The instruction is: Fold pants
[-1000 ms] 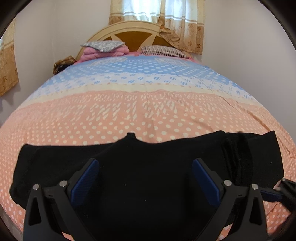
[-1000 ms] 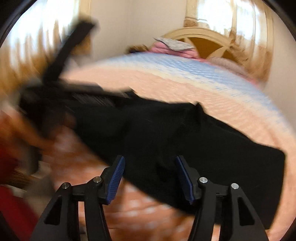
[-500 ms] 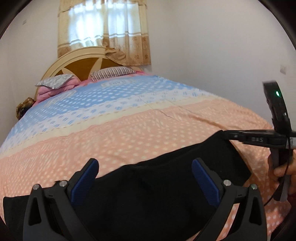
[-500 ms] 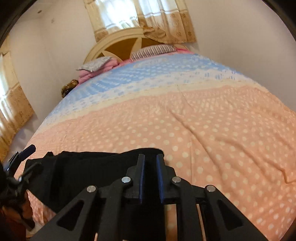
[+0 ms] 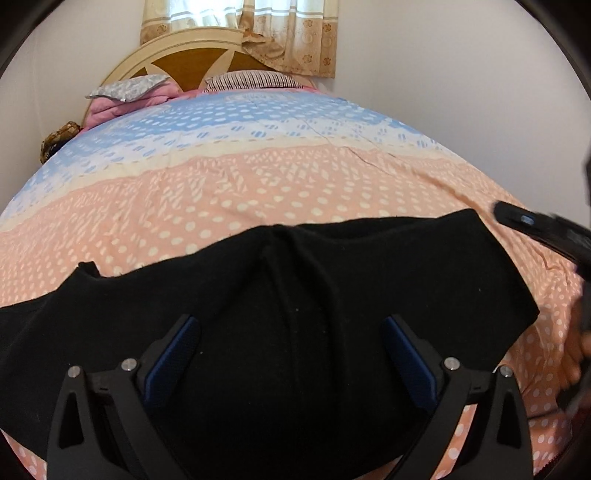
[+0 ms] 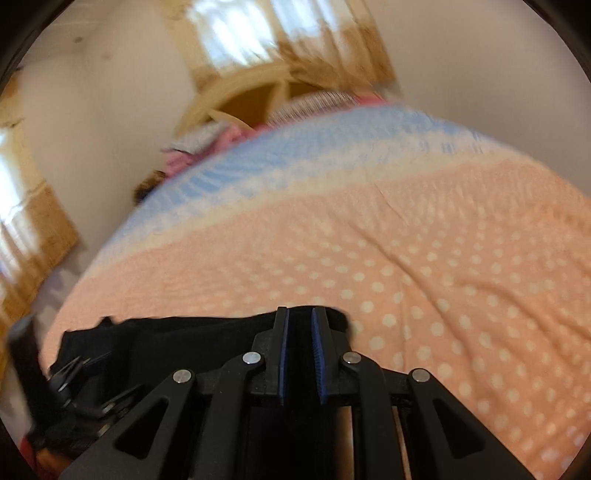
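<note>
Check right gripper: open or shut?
Shut on the black pants: the right gripper shows blue pads nearly together with dark cloth between them.

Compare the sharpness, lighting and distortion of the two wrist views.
Left wrist view: sharp, evenly daylit from the curtained window; fisheye bulges the bed; the black pants lose fold detail; only the right gripper at the right edge is smeared. Right wrist view: motion-blurred throughout, window blown out, headboard streaked; the right gripper stays crisp.
</note>
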`<state>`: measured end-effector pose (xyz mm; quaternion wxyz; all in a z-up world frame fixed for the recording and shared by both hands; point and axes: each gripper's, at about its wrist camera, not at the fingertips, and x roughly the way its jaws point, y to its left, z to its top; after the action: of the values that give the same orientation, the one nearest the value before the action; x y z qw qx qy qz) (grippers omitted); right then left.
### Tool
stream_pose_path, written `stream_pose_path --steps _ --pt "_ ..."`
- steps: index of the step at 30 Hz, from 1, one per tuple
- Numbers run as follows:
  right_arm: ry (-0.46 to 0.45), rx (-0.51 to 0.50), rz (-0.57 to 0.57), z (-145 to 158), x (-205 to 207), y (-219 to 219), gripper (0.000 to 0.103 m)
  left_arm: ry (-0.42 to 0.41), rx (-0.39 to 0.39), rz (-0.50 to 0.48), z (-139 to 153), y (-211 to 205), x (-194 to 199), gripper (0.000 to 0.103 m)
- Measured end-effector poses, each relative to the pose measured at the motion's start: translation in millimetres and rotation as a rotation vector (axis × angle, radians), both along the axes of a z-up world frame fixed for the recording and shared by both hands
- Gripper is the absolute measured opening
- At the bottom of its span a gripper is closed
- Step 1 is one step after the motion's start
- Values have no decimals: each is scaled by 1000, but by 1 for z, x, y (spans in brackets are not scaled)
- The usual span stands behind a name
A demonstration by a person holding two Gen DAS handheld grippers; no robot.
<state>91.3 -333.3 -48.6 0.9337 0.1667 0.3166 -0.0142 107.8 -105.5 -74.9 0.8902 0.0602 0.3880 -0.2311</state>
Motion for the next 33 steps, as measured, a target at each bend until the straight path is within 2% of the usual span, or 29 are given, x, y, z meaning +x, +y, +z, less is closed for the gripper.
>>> stream_pose_path --steps 3,7,8,11,13,16,19,25,28,31,32,33 --pt "-9 -46 35 4 -28 21 13 10 -1 -1 -5 2 -1 102" --pt "141 -22 24 -38 -39 28 13 14 -15 -3 -2 6 -1 102" --pt "131 11 5 -44 -42 25 13 8 -9 4 1 9 -1 102" --pt "130 39 -42 -31 -40 26 13 -32 -2 29 14 26 -1 102" --pt "48 47 -18 -15 -42 40 13 -73 12 61 22 42 -1 102" --pt "5 34 106 -2 -32 82 13 -115 62 149 25 73 2 102" --pt "18 57 231 -6 -13 131 13 -137 95 251 26 117 8 102" --pt "43 33 459 -17 23 233 13 -164 153 559 27 233 17 102" --pt "44 2 525 -27 31 275 13 -116 120 723 16 296 18 102" --pt "90 -67 536 -46 29 296 13 -50 53 804 -2 330 17 102" --pt "143 -75 540 -61 34 302 14 -28 28 812 -8 334 19 102" --pt "145 -63 544 -68 33 303 14 -2 0 817 -15 337 19 102"
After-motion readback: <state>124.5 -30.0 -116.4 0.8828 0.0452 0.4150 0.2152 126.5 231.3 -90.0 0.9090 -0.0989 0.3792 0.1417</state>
